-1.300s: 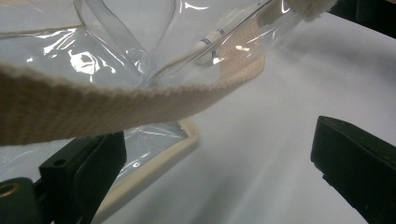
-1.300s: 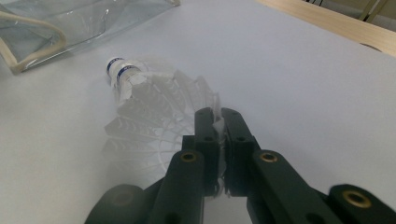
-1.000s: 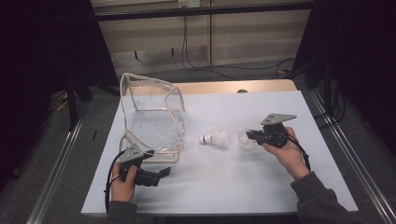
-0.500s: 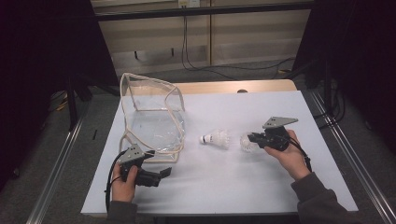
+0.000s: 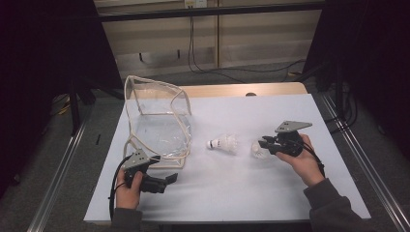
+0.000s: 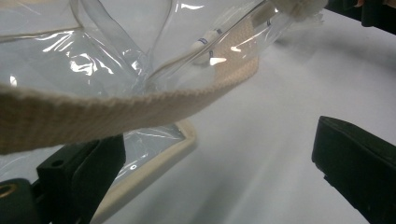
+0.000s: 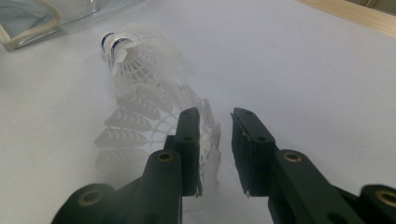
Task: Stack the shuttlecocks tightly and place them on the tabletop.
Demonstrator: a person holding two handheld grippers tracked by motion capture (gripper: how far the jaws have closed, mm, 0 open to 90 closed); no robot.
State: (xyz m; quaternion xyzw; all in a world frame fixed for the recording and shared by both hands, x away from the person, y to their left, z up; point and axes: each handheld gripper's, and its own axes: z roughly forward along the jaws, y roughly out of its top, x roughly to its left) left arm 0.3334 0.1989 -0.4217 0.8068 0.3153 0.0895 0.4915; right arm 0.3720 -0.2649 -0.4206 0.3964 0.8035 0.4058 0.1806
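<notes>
We see our right gripper (image 7: 214,116) with jaws just eased apart beside the shuttlecocks (image 5: 226,143) mid-table, our left gripper (image 6: 215,158) spread wide at the clear bag's (image 5: 159,123) webbing edge, bare tabletop (image 5: 232,193) nearer us.

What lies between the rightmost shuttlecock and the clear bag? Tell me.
The other shuttlecock lies between the rightmost shuttlecock and the clear bag; nothing else visible does.

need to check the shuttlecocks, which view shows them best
The right gripper view: the shuttlecocks lie close up, cork and mesh skirts sharp, just beyond the right gripper. The high view shows them small and pale; the left gripper view shows one blurred through the clear bag.
</notes>
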